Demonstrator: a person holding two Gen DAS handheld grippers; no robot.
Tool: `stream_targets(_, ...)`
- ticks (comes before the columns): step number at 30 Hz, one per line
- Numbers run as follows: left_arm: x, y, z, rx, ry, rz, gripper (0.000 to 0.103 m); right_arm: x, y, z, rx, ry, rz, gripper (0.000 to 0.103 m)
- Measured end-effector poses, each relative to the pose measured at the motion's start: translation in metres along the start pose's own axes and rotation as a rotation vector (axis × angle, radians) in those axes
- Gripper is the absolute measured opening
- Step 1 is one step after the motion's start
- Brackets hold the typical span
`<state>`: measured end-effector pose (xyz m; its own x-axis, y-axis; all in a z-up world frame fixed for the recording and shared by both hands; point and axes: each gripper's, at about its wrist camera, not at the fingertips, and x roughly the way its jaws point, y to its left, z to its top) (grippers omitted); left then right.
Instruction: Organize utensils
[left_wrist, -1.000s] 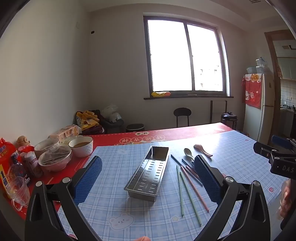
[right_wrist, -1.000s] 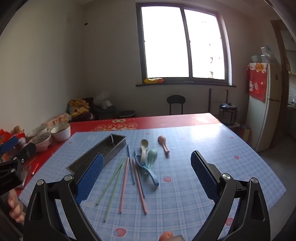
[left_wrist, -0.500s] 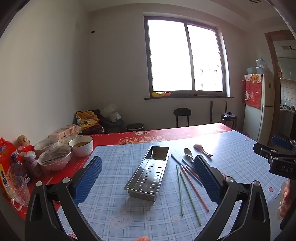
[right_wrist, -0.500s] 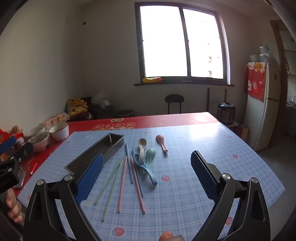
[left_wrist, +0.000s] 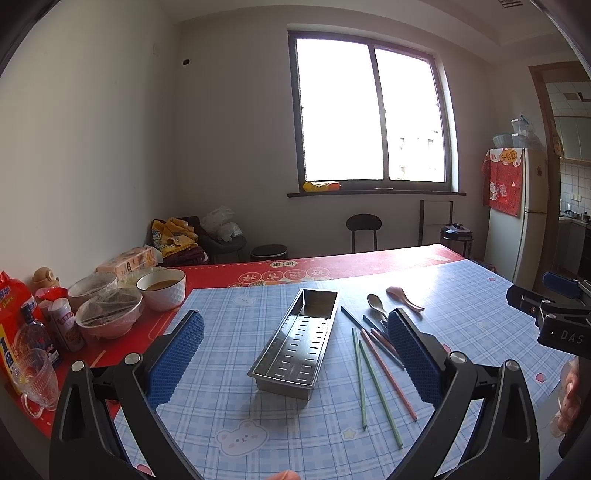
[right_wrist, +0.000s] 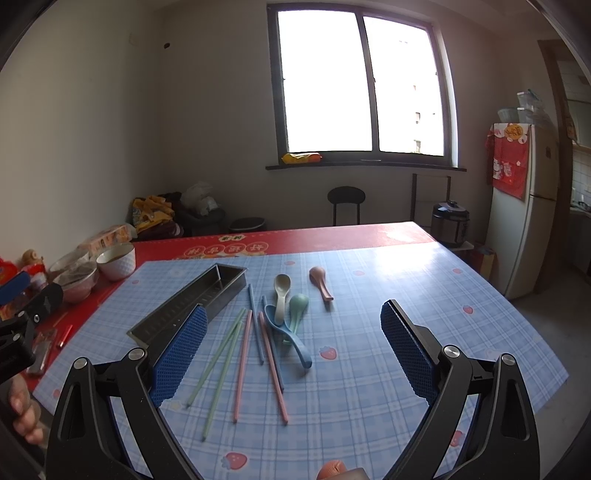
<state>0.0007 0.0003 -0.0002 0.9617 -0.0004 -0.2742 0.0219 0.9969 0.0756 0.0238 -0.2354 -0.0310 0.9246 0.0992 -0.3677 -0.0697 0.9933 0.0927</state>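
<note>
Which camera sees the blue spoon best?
The right wrist view: the whole blue spoon lies in plain sight among the chopsticks. In the left wrist view the gripper's right finger hides nearly all of it.

Both wrist views face window, sharing metal tray (left_wrist: 300, 345), chopsticks (right_wrist: 242, 363).

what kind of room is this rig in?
Looks like a home dining room beside a kitchen: a table under a checked cloth with chopsticks, spoons and a metal tray, a fridge by a tiled doorway, food bowls along the wall side.
</note>
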Motion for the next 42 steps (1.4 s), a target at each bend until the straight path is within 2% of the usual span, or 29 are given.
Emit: stream_targets(42,-0.0009,0.0013,-0.004,-0.01,0.01,-0.002,0.097,-0.0023,0.0022,-0.0071,-0.004,0.005,-0.025,0.092)
